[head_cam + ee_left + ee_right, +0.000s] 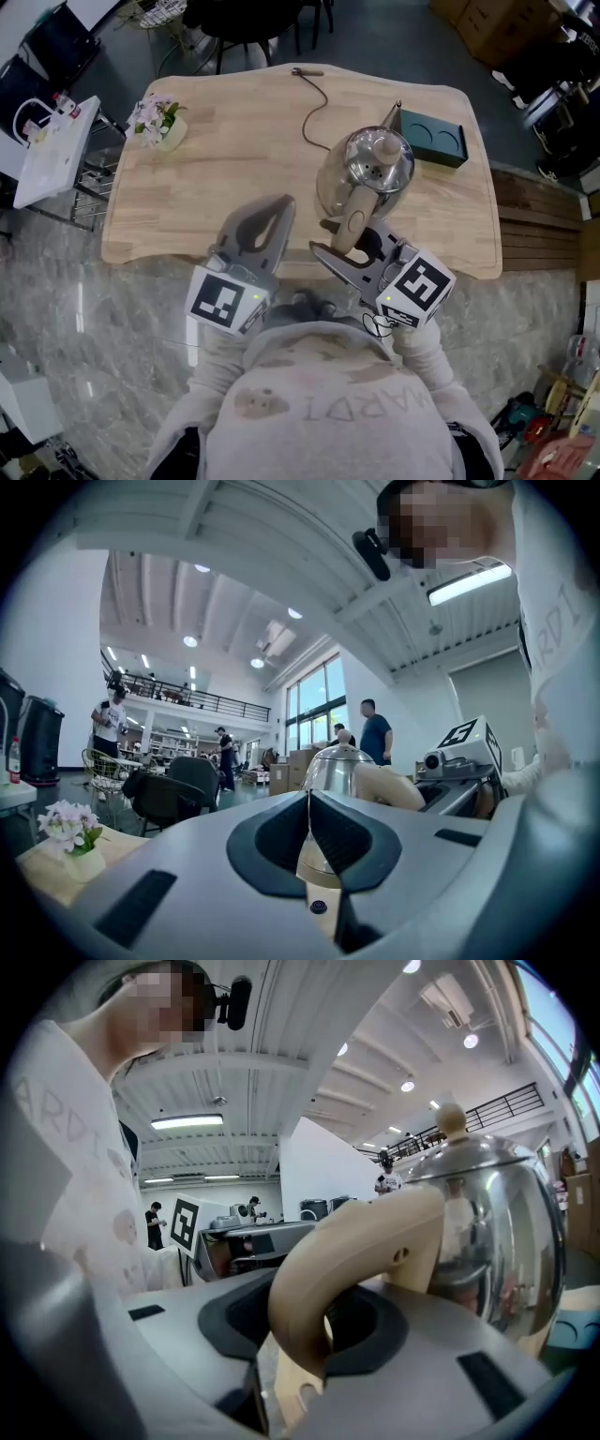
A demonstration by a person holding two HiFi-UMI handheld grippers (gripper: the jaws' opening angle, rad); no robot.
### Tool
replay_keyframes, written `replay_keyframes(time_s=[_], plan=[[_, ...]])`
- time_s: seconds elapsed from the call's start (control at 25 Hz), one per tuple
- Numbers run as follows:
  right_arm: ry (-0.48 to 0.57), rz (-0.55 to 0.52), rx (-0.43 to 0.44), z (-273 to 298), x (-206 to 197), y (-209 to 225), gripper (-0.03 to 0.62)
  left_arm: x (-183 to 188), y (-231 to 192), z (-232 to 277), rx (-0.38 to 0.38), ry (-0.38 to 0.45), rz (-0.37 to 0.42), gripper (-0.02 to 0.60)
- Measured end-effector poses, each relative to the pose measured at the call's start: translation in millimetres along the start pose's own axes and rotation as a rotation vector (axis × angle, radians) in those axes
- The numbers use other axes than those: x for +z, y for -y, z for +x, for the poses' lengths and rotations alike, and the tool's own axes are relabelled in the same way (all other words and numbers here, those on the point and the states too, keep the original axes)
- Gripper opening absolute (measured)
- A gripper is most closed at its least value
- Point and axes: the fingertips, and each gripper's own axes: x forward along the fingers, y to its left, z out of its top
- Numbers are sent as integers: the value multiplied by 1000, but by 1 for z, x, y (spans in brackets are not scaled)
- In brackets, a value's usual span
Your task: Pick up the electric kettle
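While clenching right fingers [336, 262] on its handle [351, 225], held kettle [367, 169] upright above wooden table [216, 141], handle toward person [328, 403], spout [394, 112] pointing away. Had left fingers [267, 225] pressed together, empty. Stood on grey marbled floor [84, 300] in high-ceilinged hall [281, 574].

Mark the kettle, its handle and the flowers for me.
kettle [361, 178], head view, on the steel dome.
handle [356, 1241], right gripper view, on the beige arch.
flowers [150, 114], head view, on the blossoms at the table's far left corner.
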Motion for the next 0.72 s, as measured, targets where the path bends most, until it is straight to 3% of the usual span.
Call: replay_keyframes(time_s=[0.72], plan=[[36, -28, -8, -16, 16, -26, 135, 14, 18, -21, 21, 17, 16, 15]])
